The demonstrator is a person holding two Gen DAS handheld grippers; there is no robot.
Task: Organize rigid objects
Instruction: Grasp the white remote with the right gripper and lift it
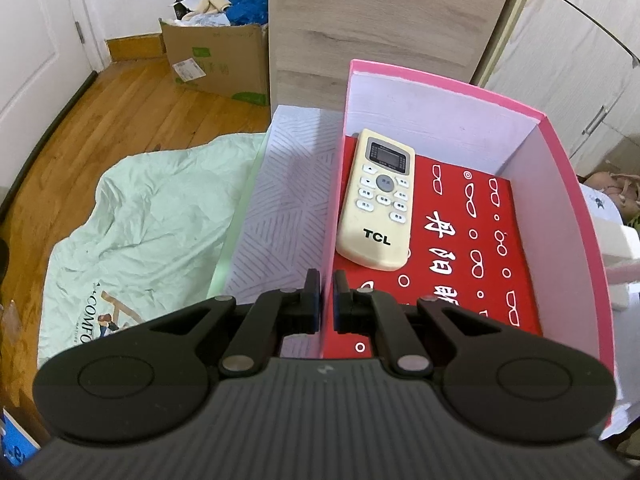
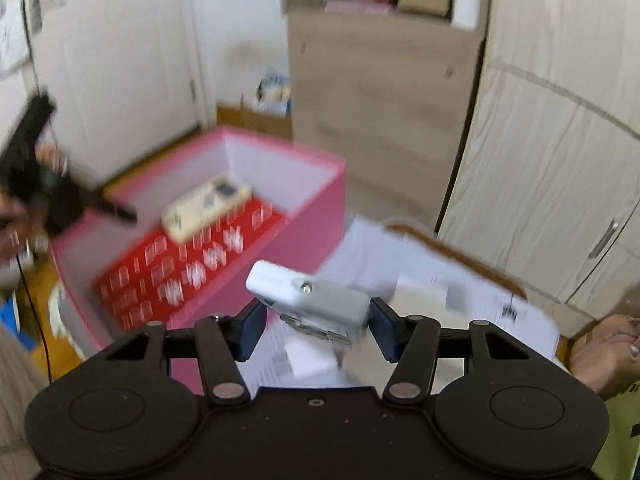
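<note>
Right hand-held gripper (image 2: pixel 316 326) grasps a white device (image 2: pixel 308 294); ahead-left, the pink box (image 2: pixel 304 216) holds a remote (image 2: pixel 206 210); stowing remains.

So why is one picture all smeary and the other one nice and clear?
Right wrist view: smeared, likely by motion; the pink box, the remote control inside it and the white device held in the right tool all look soft. Left wrist view: sharp, so "TCL" reads on the remote control; the fisheye lens bends the floor edges, and the left tool grips the box wall.
</note>
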